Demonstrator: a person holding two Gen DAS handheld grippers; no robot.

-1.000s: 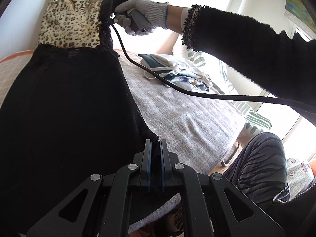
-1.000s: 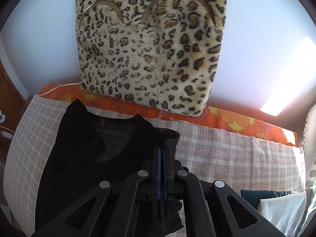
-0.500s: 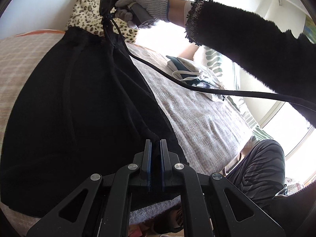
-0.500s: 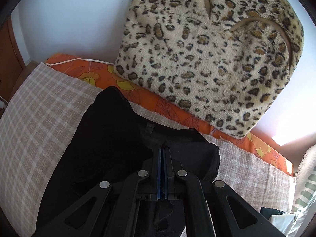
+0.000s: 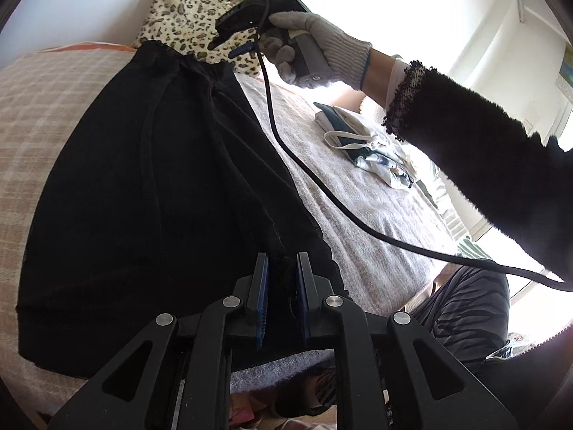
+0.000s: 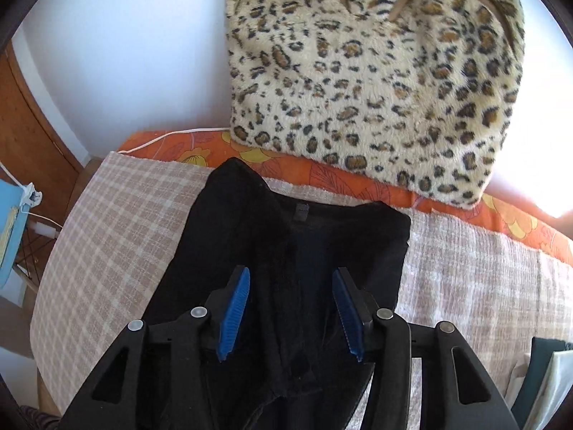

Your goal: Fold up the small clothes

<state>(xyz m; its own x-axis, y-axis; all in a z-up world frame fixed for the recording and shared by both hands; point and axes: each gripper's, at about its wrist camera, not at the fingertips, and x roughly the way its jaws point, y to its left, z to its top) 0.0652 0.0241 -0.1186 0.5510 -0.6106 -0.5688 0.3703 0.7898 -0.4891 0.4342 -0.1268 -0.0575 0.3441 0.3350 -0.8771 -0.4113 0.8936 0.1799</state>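
Black garment [image 5: 150, 186] spread long across the checked bed cover [image 6: 118, 222], far end up by the leopard-print cushion [image 6: 376, 82], near end reaching the bed's near edge; label patch visible at the far hem in the right wrist view. Left gripper [image 5: 281, 286] at the garment's near right corner, jaws a narrow gap apart with a ridge of black cloth standing between them; not pinching it, so far as can be told. Right gripper [image 6: 290, 308] above the far end, jaws spread wide, holding nothing, cloth lying slack beneath; seen from the left wrist view raised just off the far hem in a grey-gloved hand [image 5: 315, 43], black cable [image 5: 322, 186] trailing from it over the grey blanket [image 5: 358, 222]. Small heap of white and teal clothes [image 5: 369, 147] farther right on that blanket, well apart from the garment.

Judged stage: garment laid out and let go, next fold not yet begun.

Likely troubles from here: thin cloth snagging on the ribbed blue pads [image 6: 232, 308] of either gripper and being dragged out of line on withdrawal; the near corner lifting with the left gripper if the ridge between the jaws catches; the hanging cable sweeping across the right edge and rumpling it; lengthwise creases through the middle getting folded in if not smoothed first; black on black hiding the true edges, so a grab possibly taking one layer instead of two.
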